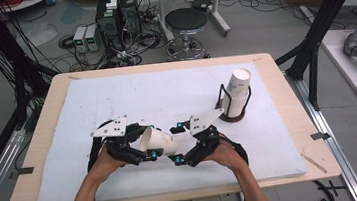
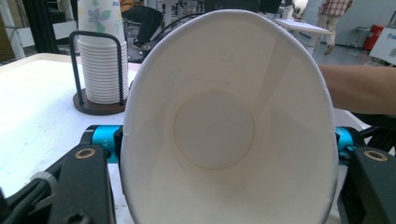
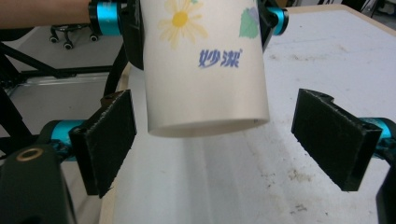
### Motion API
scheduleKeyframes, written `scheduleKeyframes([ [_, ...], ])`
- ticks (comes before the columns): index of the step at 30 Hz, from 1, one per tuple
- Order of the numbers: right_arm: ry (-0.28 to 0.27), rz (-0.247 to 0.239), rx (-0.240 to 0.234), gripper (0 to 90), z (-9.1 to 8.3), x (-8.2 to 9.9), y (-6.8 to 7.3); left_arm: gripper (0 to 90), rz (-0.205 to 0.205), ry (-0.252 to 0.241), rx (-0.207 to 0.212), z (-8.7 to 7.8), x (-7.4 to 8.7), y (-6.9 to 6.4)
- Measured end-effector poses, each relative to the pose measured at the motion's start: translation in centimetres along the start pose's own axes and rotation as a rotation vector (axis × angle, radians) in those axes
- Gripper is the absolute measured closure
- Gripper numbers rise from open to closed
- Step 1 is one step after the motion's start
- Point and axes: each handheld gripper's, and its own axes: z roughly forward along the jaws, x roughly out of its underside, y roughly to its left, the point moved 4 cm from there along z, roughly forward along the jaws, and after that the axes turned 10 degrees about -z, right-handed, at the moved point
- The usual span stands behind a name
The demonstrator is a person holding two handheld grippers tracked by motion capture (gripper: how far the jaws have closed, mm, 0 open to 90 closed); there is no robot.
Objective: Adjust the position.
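My left claw (image 1: 144,152) is pinching the paper cup (image 1: 159,141) sideways; my right claw (image 1: 177,144) is spreading around its base, not touching.

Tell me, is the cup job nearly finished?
Partway. One cup is already off the stack in the holder. The left gripper pinches it near the rim, lying sideways above the table. The right gripper has its jaws open around the base, not touching. Setting it down looks left to do.
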Motion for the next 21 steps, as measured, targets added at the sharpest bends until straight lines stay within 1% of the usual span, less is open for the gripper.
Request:
scheduleKeyframes([
  [2,0.006,0.002,0.016,14.2,-0.1,0.1,0.0,33.3,0.002,0.013,-0.011,-0.1,-0.1,0.0],
  [4,0.007,0.007,0.025,14.2,-0.3,0.2,-0.1,32.8,-0.004,0.024,-0.025,-0.3,-0.2,0.0],
  [8,0.022,0.018,0.036,14.2,-0.5,0.7,-0.1,32.7,0.0,0.047,-0.049,-0.6,-0.6,0.0],
  [11,0.031,0.034,0.053,14.2,-0.8,1.1,-0.1,32.8,0.003,0.053,-0.066,-0.7,-0.7,0.0],
  [17,0.034,0.054,0.11,14.2,-1.5,2.0,-0.1,32.9,0.008,0.09,-0.091,-0.7,-0.9,0.0],
  [21,0.04,0.073,0.146,14.2,-2.0,3.1,-0.1,32.9,0.012,0.124,-0.107,-0.6,-1.1,0.1],
])
